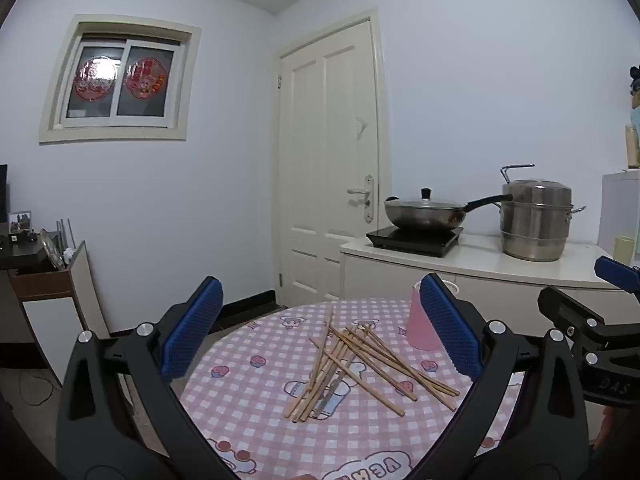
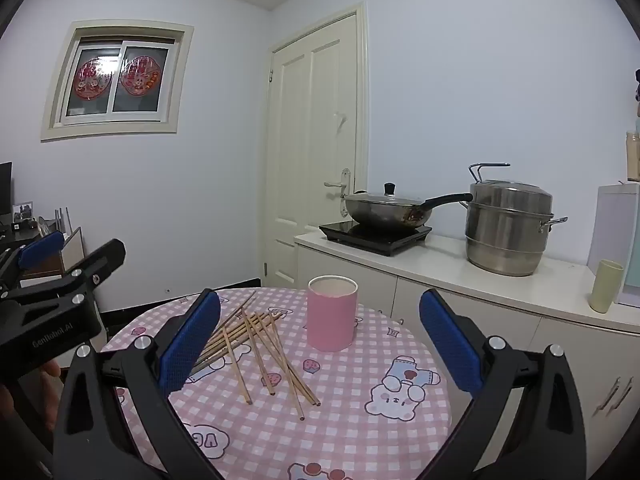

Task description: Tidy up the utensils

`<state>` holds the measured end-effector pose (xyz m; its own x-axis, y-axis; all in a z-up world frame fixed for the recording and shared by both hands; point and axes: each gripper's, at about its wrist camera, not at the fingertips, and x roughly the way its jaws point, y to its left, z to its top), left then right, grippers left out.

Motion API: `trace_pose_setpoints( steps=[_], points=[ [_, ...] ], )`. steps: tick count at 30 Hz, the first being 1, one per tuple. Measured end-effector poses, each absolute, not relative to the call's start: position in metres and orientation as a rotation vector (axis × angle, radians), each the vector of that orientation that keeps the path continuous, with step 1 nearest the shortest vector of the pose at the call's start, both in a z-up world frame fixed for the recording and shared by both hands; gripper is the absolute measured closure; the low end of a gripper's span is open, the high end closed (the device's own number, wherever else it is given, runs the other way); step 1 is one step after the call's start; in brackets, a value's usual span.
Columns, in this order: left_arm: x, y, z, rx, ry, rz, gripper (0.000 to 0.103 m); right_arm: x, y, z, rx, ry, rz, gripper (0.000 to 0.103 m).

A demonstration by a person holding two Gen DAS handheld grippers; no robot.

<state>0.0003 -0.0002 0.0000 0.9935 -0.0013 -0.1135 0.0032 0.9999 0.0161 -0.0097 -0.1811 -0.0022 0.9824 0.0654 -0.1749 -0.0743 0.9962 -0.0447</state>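
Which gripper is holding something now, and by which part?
Neither. The left gripper and right gripper are both open and empty; the chopsticks lie loose on the table.

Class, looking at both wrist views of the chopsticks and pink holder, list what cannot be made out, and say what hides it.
- Pink holder, left wrist view: its right side is hidden behind a blue pad.
- Chopsticks, right wrist view: the left ends are hidden behind a blue pad; the exact count is unclear because they overlap.
- Holder's contents, both views: the inside is not visible.
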Motion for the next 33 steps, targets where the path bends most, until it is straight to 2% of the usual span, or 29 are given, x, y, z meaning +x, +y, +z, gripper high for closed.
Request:
trace_pose_setpoints(
  steps=[33],
  points=[
    [-0.0027,0.0020,-0.0038,0.018,0.092,0.012,0.006,-0.0119,-0.1761,-0.0060,-0.059,0.150,0.082,0.007]
  ],
)
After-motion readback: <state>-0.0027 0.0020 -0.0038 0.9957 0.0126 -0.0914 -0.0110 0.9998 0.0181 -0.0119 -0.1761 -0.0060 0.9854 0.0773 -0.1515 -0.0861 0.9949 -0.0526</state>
